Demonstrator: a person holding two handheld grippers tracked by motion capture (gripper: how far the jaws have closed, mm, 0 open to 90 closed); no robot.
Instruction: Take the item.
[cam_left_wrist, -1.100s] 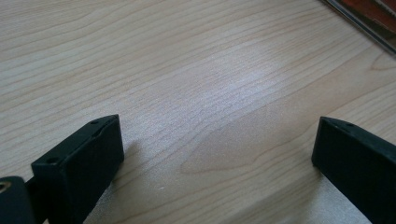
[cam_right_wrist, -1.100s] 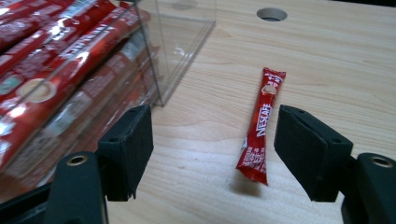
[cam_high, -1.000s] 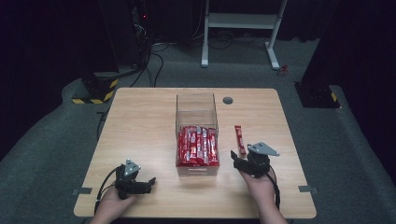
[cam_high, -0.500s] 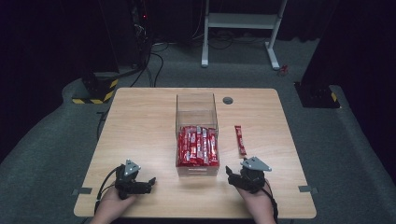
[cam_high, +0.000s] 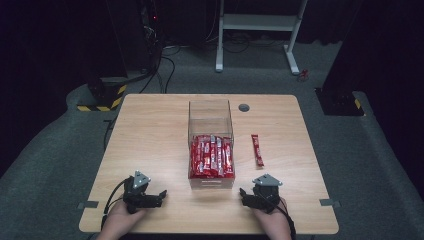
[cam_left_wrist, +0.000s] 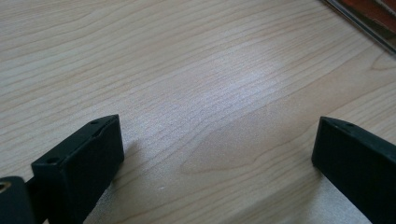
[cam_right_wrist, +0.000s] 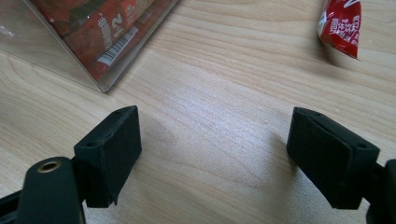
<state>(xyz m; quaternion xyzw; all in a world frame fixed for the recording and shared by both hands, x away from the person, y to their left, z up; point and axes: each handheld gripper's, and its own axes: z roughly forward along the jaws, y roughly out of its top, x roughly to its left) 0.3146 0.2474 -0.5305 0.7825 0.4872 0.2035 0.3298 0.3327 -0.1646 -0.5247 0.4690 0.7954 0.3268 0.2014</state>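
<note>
Work: putting red snack packets (cam_high: 212, 156) into the clear box (cam_high: 210, 117) in the middle of the counter (cam_high: 150, 145).
Done: box nearly full of red packets, lying side by side.
Left: one loose packet (cam_high: 257, 149) on the counter, just right of the box, not touching it.
Right gripper (cam_high: 250, 196): near the front edge, well apart from the loose packet; jaws wide open, just been opening, nothing between them but bare wood.
Left gripper (cam_high: 159, 195): resting low at the front left; jaws open and empty.
Changed: right gripper was up beside the loose packet, now back by the front edge; loose packet and left gripper same as before.
</note>
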